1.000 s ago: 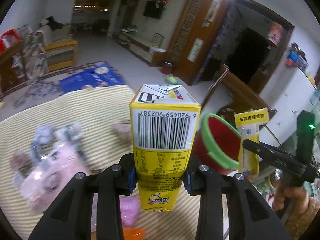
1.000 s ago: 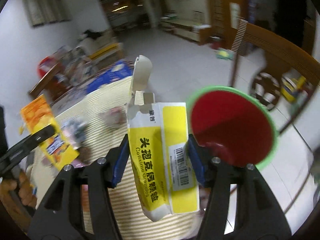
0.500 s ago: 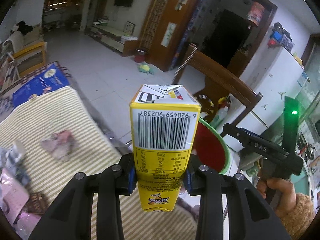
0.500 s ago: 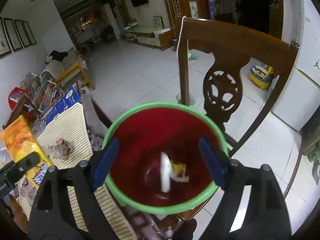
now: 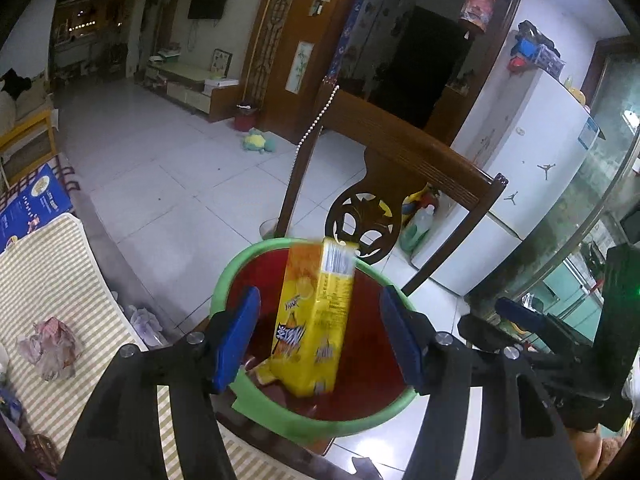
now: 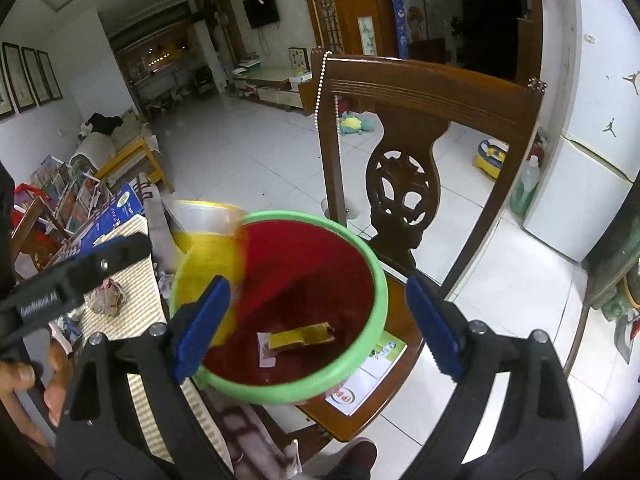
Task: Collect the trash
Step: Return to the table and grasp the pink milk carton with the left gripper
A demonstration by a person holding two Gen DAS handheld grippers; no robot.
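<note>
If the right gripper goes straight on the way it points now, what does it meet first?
Probably the inside of the red bucket with the green rim, near the flattened yellow packet on its bottom. The right gripper is opening, with nothing between its jaws; depth is uncertain.

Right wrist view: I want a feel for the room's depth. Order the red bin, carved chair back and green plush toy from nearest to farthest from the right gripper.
1. Red bin: just beyond the right gripper.
2. Carved chair back: directly behind the bin.
3. Green plush toy: far off on the floor.
</note>
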